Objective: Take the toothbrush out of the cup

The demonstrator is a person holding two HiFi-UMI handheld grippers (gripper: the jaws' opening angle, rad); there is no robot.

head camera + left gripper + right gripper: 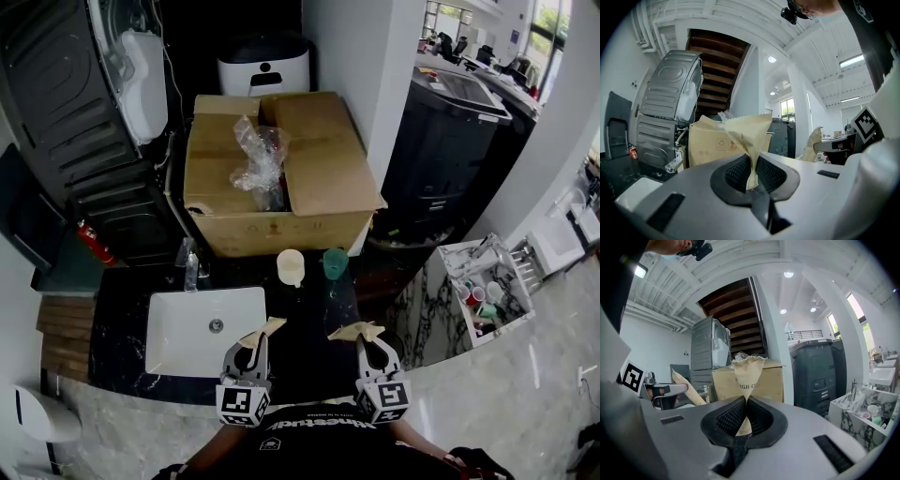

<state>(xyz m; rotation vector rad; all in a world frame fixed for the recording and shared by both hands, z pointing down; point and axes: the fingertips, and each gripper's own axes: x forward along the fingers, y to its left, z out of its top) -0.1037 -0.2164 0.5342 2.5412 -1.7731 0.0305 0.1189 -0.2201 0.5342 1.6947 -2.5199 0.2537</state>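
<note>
Green cup [335, 263] beyond right claw [363, 339]

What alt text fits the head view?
Seen from above, the left hand-held gripper and right hand-held gripper each pinch a tan paper packet over a dark counter. A white sink lies left; a cream cup and green cup stand before a cardboard box.

A laundry-washroom nook: sink [187, 323], washing machine [670, 108], wooden stairs [719, 61] overhead.
</note>
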